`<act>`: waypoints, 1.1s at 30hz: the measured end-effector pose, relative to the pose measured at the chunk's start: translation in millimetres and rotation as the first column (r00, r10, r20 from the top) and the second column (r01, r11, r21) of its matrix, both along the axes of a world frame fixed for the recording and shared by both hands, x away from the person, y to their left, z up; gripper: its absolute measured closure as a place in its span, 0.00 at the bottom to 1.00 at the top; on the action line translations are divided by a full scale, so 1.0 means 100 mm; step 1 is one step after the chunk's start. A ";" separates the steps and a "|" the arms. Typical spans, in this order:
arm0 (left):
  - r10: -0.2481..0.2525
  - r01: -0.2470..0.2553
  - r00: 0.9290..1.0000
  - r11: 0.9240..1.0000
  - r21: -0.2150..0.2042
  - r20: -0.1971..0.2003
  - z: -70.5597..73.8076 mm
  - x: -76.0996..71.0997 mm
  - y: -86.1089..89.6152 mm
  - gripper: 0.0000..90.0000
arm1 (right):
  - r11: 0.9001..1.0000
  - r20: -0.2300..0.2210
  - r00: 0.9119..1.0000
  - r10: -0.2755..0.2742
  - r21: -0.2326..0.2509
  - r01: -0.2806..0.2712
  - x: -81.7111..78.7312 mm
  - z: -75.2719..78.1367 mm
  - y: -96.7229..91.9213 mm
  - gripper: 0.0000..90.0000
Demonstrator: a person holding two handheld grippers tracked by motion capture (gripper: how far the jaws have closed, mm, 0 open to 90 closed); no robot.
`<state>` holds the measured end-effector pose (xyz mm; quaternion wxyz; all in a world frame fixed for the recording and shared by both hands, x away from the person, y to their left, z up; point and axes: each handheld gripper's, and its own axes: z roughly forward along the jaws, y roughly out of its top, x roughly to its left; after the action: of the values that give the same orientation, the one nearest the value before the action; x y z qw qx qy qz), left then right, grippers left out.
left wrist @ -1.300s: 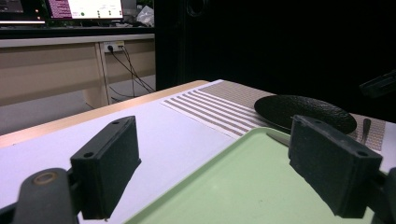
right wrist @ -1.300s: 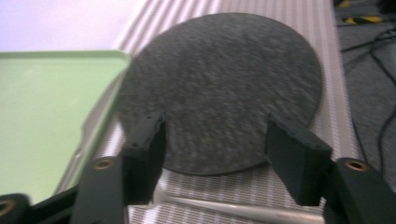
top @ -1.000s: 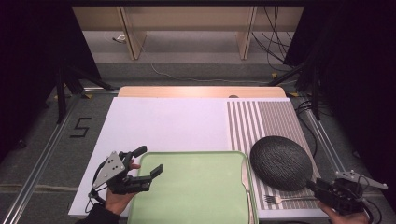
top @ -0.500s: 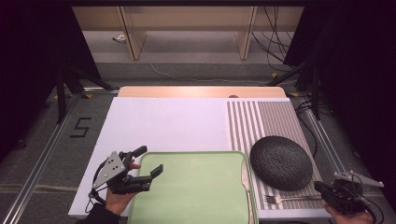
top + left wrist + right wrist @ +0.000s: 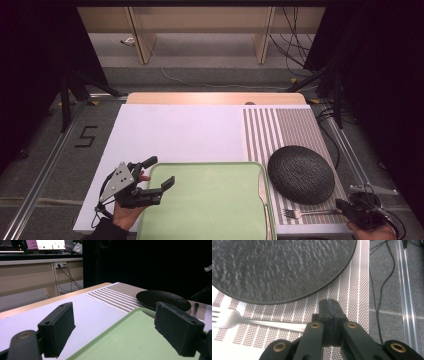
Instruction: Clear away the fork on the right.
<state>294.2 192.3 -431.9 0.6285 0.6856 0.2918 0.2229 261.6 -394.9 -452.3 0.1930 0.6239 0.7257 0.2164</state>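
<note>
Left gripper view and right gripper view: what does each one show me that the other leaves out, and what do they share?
Left gripper view: the green tray, the white mat and a far desk with screens. Right gripper view: the prongs of the fork, close up, and a metal rail on the floor. Both: the dark plate and the striped mat.

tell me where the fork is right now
In the high view the fork lies on the striped placemat near the table's front right corner, just in front of the dark plate, its handle at the right claw.
</note>
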 end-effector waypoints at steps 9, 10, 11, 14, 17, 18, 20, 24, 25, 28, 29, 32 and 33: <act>-0.001 0.001 1.000 1.000 0.001 -0.001 0.00 0.00 0.00 0.18 | 1.000 -0.064 0.998 0.017 -0.002 -0.018 0.05 -0.10 -0.01 1.00; -0.002 0.002 1.000 1.000 0.001 -0.001 0.00 0.00 0.00 0.18 | 1.000 -0.067 0.998 0.018 -0.001 -0.018 0.06 -0.10 -0.01 1.00; -0.002 0.002 1.000 1.000 0.001 -0.001 0.00 0.00 0.00 0.18 | 1.000 -0.068 0.998 0.017 0.002 -0.017 0.06 -0.11 -0.01 1.00; -0.001 0.001 1.000 1.000 0.001 -0.001 0.00 0.00 0.00 0.18 | 1.000 -0.070 0.997 0.024 -0.003 -0.024 0.07 -0.11 -0.01 1.00; -0.002 0.002 1.000 1.000 0.000 0.000 0.00 0.00 0.00 0.18 | 1.000 -0.076 0.997 0.024 -0.004 -0.025 0.07 -0.10 0.00 1.00; -0.002 0.002 1.000 1.000 0.001 0.000 0.00 0.00 0.00 0.18 | 1.000 -0.078 0.997 0.025 -0.004 -0.025 0.07 -0.10 0.00 1.00; -0.003 0.003 1.000 1.000 0.001 0.001 0.00 0.00 0.00 0.18 | 1.000 -0.085 0.996 0.026 -0.002 -0.026 0.06 -0.10 0.00 1.00; -0.001 0.001 1.000 1.000 0.001 0.001 0.00 0.00 0.00 0.18 | 1.000 -0.100 0.995 0.025 0.007 -0.025 0.07 -0.11 -0.01 1.00; -0.001 0.001 1.000 1.000 0.000 0.001 0.00 0.00 0.00 0.18 | 1.000 -0.104 0.994 0.026 0.006 -0.026 0.06 -0.10 -0.01 1.00; -0.002 0.002 1.000 1.000 0.001 0.001 0.00 0.00 0.00 0.18 | 1.000 -0.120 0.992 0.028 0.001 -0.028 0.05 -0.09 -0.01 1.00; -0.001 0.001 1.000 1.000 0.001 0.001 0.00 0.00 0.00 0.18 | 1.000 -0.126 0.992 0.029 0.002 -0.029 0.05 -0.09 -0.01 1.00; 0.000 0.000 1.000 1.000 0.001 0.002 0.00 0.00 0.00 0.18 | 0.999 -0.145 0.989 0.033 0.000 -0.033 0.04 -0.07 -0.01 1.00; -0.001 0.001 1.000 1.000 -0.001 0.001 0.00 0.00 0.00 0.18 | 0.999 -0.153 0.988 0.036 -0.002 -0.037 0.03 -0.07 -0.01 1.00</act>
<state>294.1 192.4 -431.8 0.6289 0.6855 0.2915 0.2228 264.7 -396.2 -459.3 0.1343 0.6247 0.7502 0.1698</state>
